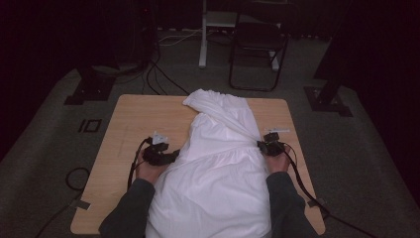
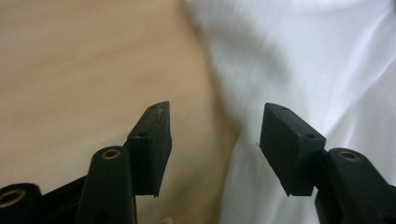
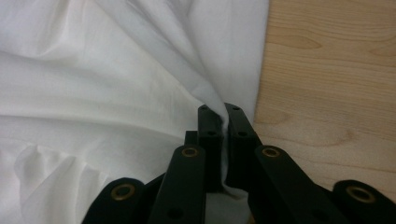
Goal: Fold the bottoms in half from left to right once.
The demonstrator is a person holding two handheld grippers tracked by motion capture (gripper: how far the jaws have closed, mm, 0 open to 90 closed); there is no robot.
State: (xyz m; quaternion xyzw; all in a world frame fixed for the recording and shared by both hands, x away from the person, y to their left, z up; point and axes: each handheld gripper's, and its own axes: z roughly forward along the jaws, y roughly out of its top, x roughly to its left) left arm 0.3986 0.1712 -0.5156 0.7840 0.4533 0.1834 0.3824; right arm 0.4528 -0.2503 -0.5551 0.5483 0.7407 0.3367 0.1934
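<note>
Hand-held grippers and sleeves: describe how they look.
Both hand-held grippers, left and right, are black, with flat rectangular pads on arms set with brass-ringed holes. The left carries a grey three-cornered plate. Black cables trail back. Sleeves are dark grey.

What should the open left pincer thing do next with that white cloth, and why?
Probably ease the left gripper forward and shut it on the white cloth's edge. Its jaws stand open, with the edge lying between them on the table, while the right gripper is clamped on the opposite edge.
</note>
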